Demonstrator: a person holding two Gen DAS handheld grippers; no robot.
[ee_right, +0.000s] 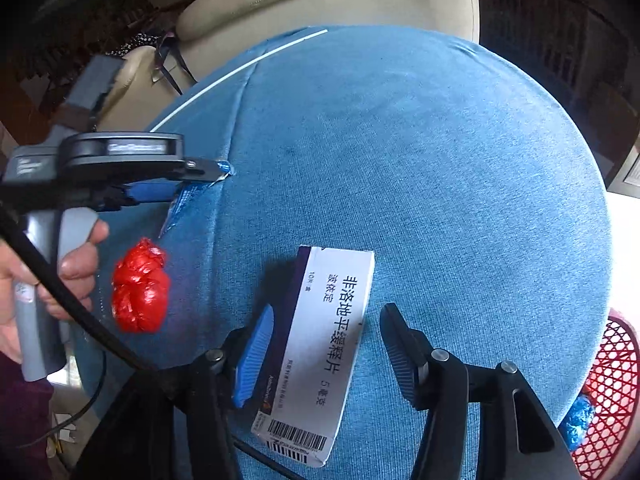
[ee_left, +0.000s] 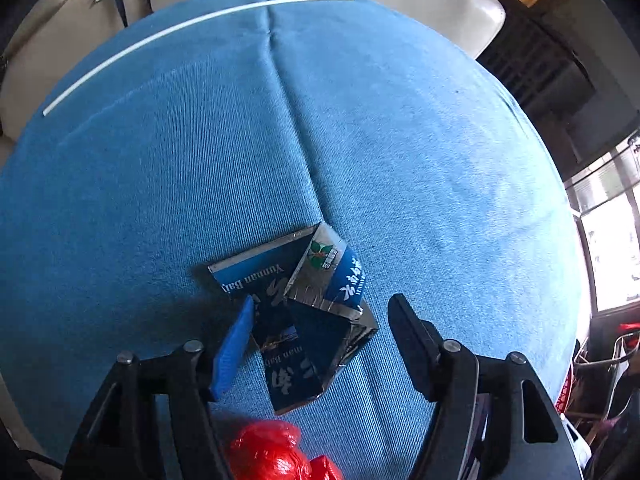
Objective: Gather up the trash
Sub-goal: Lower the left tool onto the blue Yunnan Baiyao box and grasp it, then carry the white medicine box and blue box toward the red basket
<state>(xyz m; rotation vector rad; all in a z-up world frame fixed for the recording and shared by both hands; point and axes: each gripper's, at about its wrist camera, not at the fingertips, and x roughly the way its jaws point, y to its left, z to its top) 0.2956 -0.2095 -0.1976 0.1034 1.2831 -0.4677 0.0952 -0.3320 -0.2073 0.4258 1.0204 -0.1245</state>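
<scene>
On the blue tablecloth (ee_right: 440, 160), my right gripper (ee_right: 328, 344) stands open astride the white box (ee_right: 320, 352), its long axis running away between the fingers, while my open left gripper (ee_left: 320, 328) straddles the crushed carton (ee_left: 296, 312).

Two wrist cameras, close above the desk (ee_left: 360, 120)

Both look steeply down; both views share the blue cloth and the red wad (ee_right: 140, 288).

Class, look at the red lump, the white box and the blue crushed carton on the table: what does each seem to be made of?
Red lump: probably thin plastic film, glossy and crinkled.
White box: printed cardboard, smooth, sharp folded edges.
Blue crushed carton: glossy card, seemingly foil-lined, silvery creases.
</scene>
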